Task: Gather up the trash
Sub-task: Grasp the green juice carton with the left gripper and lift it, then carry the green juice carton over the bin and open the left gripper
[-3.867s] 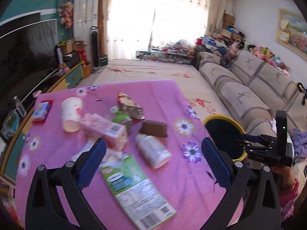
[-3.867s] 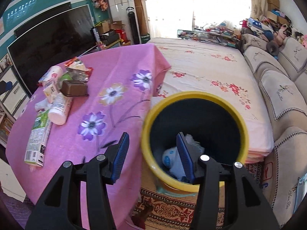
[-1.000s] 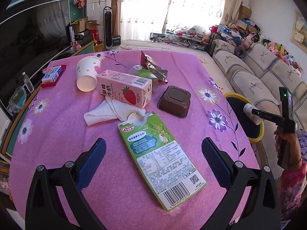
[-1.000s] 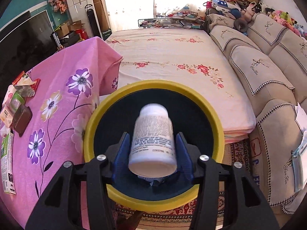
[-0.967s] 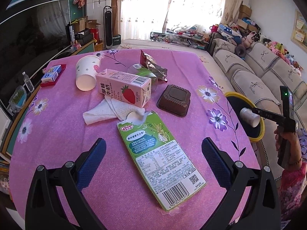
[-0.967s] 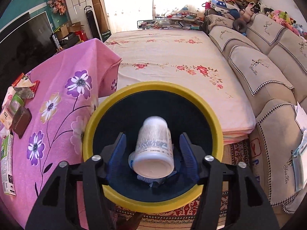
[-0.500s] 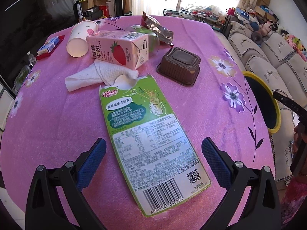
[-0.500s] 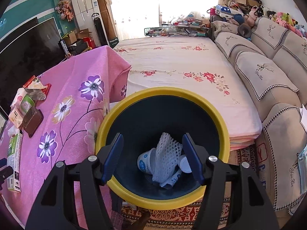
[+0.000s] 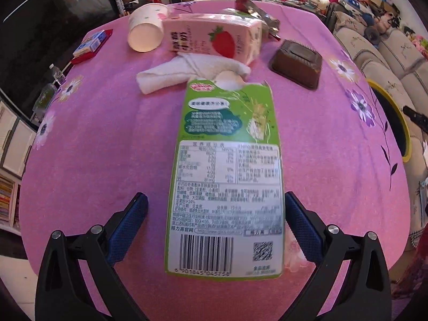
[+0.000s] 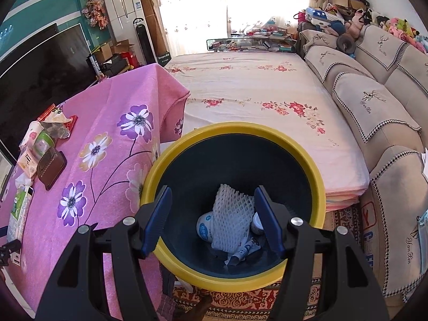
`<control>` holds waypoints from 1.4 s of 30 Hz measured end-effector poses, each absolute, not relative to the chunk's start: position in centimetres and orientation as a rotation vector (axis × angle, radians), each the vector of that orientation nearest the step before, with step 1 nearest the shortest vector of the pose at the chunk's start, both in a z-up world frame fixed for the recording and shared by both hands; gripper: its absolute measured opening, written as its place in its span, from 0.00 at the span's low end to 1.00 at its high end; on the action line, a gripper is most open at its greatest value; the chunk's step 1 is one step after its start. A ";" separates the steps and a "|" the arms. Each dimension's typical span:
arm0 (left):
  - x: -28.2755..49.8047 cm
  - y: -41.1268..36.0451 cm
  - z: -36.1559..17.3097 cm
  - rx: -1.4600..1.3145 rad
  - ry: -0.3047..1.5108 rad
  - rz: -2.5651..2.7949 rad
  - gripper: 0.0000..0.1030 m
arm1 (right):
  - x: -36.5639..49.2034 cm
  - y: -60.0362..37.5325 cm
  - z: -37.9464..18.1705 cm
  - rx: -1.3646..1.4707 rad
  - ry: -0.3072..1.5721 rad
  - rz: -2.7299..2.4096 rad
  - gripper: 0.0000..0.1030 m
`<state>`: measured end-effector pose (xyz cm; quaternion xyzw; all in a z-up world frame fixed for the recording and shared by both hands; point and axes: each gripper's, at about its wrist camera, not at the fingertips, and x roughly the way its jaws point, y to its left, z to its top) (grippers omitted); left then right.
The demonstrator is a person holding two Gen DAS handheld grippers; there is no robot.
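Observation:
A flat green carton (image 9: 227,179) lies on the pink tablecloth (image 9: 93,139), its near end between the fingers of my open left gripper (image 9: 214,222), which touches nothing. Beyond it lie a white tissue (image 9: 187,72), a pink strawberry milk carton (image 9: 214,40), a paper cup (image 9: 145,29), a brown plastic tray (image 9: 297,64) and a foil wrapper (image 9: 256,13). My right gripper (image 10: 212,216) is open and empty above the yellow-rimmed bin (image 10: 232,131). In the bin lie a white foam net (image 10: 231,216) and white containers (image 10: 204,226).
A small blue and red box (image 9: 91,45) lies at the table's far left. The bin shows at the table's right edge in the left wrist view (image 9: 401,123). A flower-patterned mattress (image 10: 267,91) and a beige sofa (image 10: 374,93) stand beyond the bin. A TV (image 10: 40,67) stands left.
My right gripper opened and the white bottle dropped into the bin. My left gripper moved down and forward until the green carton lay between its fingers.

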<state>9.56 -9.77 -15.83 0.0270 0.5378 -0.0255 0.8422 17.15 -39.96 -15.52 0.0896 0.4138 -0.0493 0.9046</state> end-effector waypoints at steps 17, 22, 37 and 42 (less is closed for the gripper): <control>11.3 -10.3 -15.9 0.111 1.095 -0.131 0.76 | 17.2 -38.8 -14.6 0.168 0.848 -0.075 0.59; 10.9 -10.4 -15.5 0.106 1.091 -0.145 0.75 | 17.0 -39.0 -14.7 0.176 0.847 -0.074 0.59; 9.5 -18.6 -8.2 0.197 0.907 -0.357 0.75 | 15.2 -41.2 -14.1 0.197 0.822 -0.106 0.59; 11.5 -25.7 -7.4 0.242 0.867 -0.487 0.75 | 13.8 -42.8 -13.3 0.198 0.798 -0.137 0.59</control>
